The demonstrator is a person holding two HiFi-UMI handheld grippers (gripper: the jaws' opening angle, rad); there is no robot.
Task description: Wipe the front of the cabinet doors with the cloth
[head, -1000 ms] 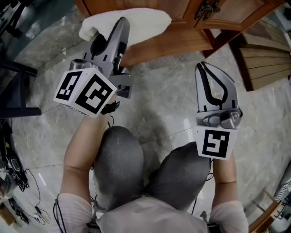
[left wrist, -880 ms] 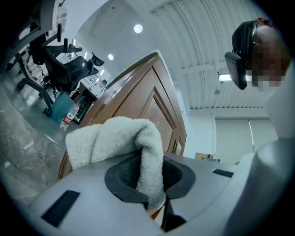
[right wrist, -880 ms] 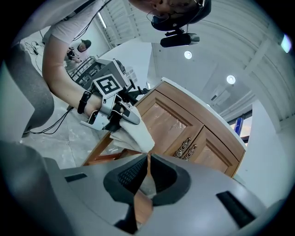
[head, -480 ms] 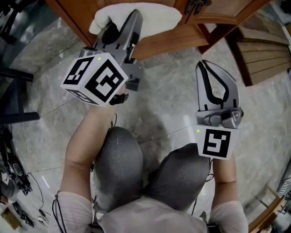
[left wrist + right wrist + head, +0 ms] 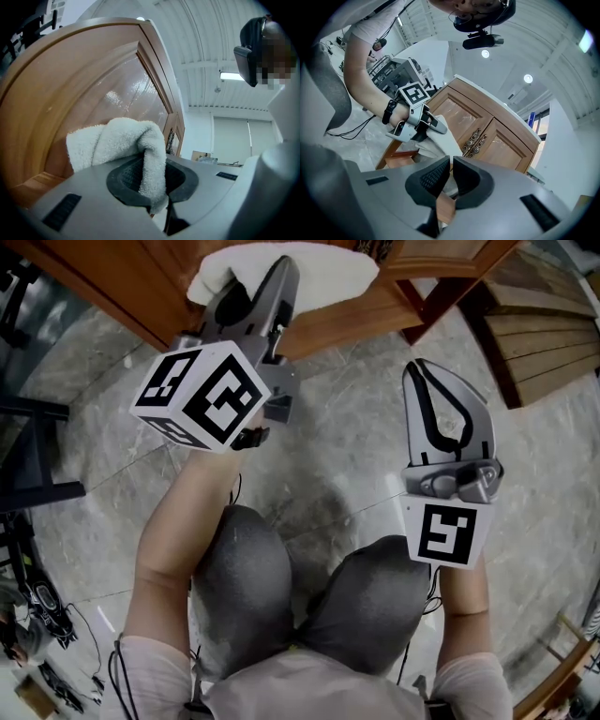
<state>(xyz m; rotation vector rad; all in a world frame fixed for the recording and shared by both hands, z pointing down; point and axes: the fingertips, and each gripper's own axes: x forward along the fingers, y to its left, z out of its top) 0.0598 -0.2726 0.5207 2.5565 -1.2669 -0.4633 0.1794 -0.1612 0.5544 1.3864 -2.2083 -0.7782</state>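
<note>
Overhead, the head view cuts the wooden cabinet [image 5: 356, 320] off at the top edge, so only its lower rail shows above the marble floor [image 5: 347, 456]. One white cloth [image 5: 323, 273] lies against that wood, partly hidden behind the left gripper [image 5: 262, 282], whose jaws are clamped on it. The right gripper [image 5: 419, 371] hangs apart to the right over the floor, touching nothing.

Seen from the left gripper view, the cloth is folded over and pinched between the two jaws, bunched against a glossy door panel [image 5: 108, 89]. The panel's edges run out of frame.

Seen from the right gripper view, that gripper's own jaws are closed together with nothing between them. Two cabinet doors stand shut, so the inside is hidden. Two ornate metal handles [image 5: 476, 140] sit side by side where the doors meet. The left gripper and the cloth lie low on the cabinet front, below one door.
</note>
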